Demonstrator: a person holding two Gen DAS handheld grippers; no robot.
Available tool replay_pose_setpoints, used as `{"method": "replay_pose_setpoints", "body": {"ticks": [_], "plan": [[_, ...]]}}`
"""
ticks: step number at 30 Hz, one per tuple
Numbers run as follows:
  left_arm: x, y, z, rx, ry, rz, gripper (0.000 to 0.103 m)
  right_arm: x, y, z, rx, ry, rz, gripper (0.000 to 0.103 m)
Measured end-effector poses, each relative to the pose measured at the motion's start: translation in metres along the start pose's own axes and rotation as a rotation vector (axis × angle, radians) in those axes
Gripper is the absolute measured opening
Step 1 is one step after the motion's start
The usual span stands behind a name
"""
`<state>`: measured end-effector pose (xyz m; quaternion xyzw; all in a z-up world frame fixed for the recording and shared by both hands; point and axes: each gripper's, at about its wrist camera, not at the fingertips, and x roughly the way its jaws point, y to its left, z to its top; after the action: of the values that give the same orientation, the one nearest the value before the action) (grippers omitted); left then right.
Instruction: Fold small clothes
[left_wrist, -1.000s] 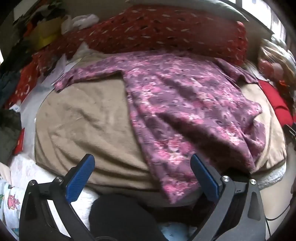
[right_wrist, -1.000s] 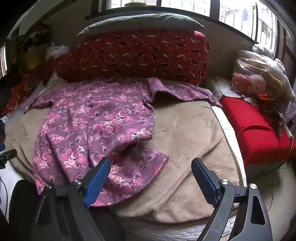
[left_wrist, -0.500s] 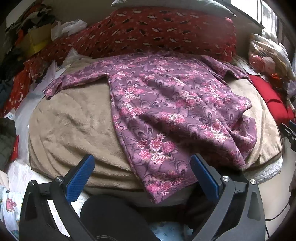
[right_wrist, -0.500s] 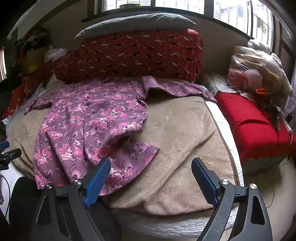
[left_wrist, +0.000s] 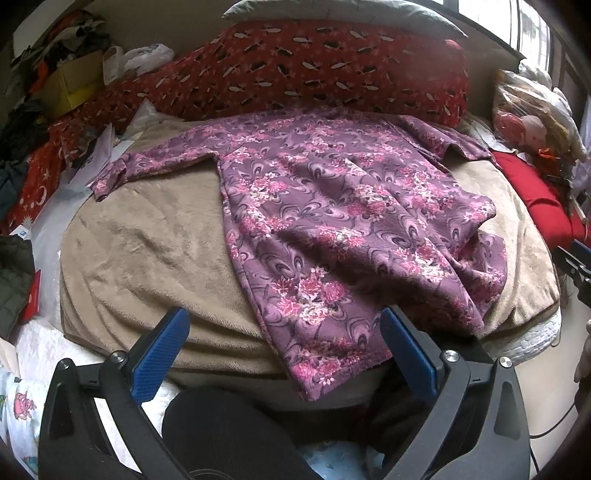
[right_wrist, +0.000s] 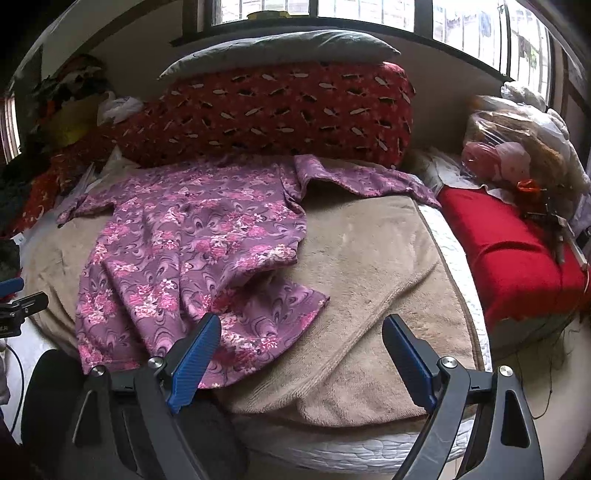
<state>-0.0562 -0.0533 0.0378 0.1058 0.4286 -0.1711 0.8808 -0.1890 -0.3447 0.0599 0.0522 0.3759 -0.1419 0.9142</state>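
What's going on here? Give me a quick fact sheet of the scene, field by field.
garment: purple floral top, spread out, sleeves out, lower right part rumpled
surface: tan blanket on a bed
behind: red pillow, grey pillow on top
right side: red cushion
left gripper: open, holding nothing, near the hem
right gripper: open, holding nothing
folding: not started

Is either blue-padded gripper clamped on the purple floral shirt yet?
No: the left gripper and right gripper both gape open short of the purple floral shirt, which lies loose on the tan blanket.
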Motion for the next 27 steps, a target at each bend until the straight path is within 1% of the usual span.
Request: {"method": "replay_pose_setpoints", "body": {"ticks": [7,27], "plan": [[-0.013,0.000,-0.006,-0.002,-0.025,-0.008,0.103,-0.007,0.000,-0.001,-0.007,-0.008,0.004,0.090],[-0.016,-0.001,-0.011,-0.017,-0.014,-0.032,0.103,-0.017,0.005,-0.002,-0.002,-0.025,0.019,0.090]]}}
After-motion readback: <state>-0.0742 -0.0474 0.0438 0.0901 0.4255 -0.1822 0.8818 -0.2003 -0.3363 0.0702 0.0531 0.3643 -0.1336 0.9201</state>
